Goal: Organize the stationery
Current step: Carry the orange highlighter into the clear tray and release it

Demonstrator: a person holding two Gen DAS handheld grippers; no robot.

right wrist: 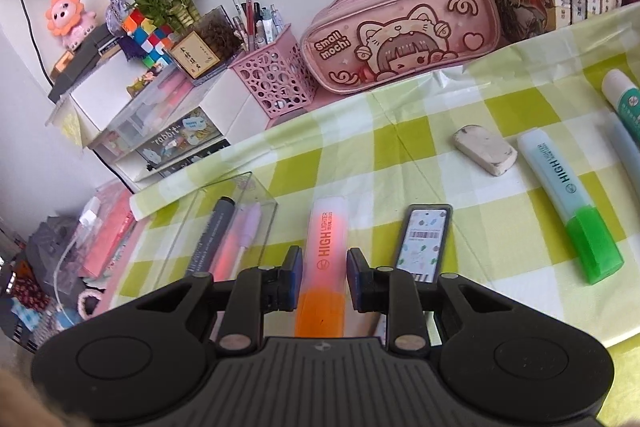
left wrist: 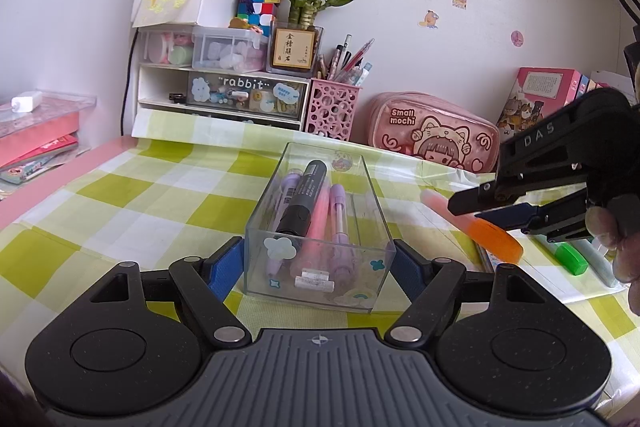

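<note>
The orange highlighter [right wrist: 325,259], printed "HIGH LIGHTER" along its pale barrel, sits clamped between the blue pads of the right gripper [right wrist: 323,277], held above the green-checked tablecloth [right wrist: 400,147] just right of the clear box [left wrist: 316,227]. The left gripper [left wrist: 318,261] stands wide open with a finger at each side of the box's near end; whether the pads touch the walls I cannot tell. Inside the box lie a black marker [left wrist: 302,201], a pink pen [left wrist: 316,223] and purple pens. "DAS" marks the right gripper's housing in the left view. Toward the desk's right edge lie a green highlighter [right wrist: 570,205] with the same print, a worn eraser [right wrist: 485,149] and a barcoded card [right wrist: 423,245]. Against the back wall stand the "Small mochi" pencil case [right wrist: 400,35], a pink pen holder [left wrist: 332,109] and a "rabbit" drawer [left wrist: 244,93]. Bare cloth lies left of the box.
</note>
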